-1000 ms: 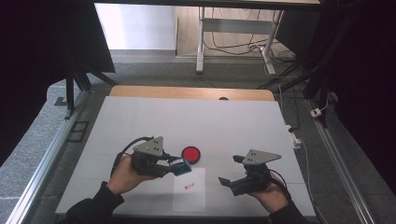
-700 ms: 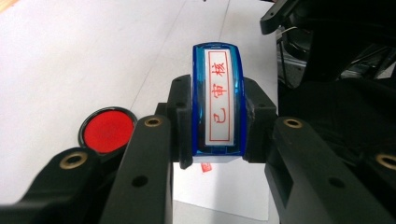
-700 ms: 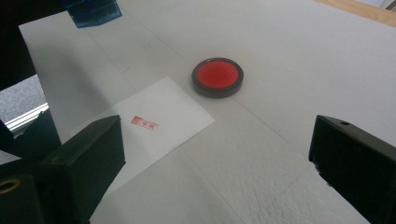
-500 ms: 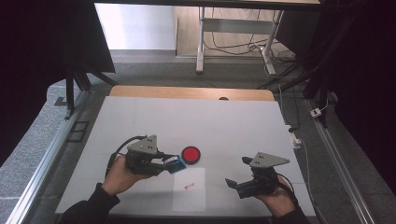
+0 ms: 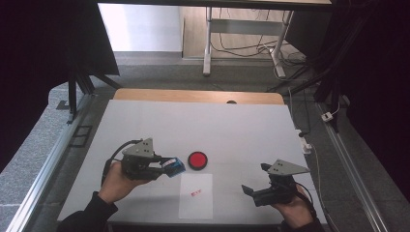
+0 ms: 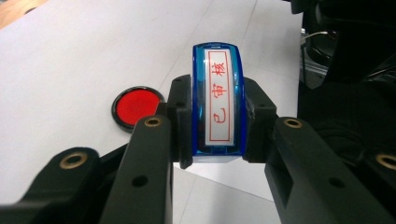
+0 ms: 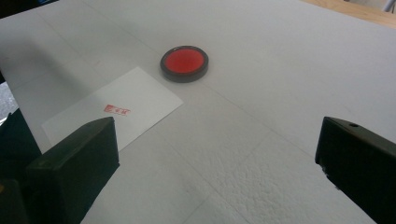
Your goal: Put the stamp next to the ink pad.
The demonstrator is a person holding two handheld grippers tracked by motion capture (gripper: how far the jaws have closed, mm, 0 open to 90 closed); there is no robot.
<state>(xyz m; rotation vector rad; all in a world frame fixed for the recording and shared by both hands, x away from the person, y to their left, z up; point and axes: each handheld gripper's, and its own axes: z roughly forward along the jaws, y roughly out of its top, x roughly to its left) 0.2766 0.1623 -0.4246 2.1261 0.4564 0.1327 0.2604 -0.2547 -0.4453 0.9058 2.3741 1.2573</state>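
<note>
Jaws of the left gripper pinch a blue stamp near the table's front edge, just left of the red ink pad. Beside it lies stamped paper. The right gripper has just been opening, jaws spread, nothing between them.

The desk is viewed from high above its near edge, looking forward and down. The red ink pad is seen close by the left gripper view, low and level, just left of its fingers. It is seen farther off, ahead, by the right gripper view, beside the paper sheet. The pad is shared by all three views.
</note>
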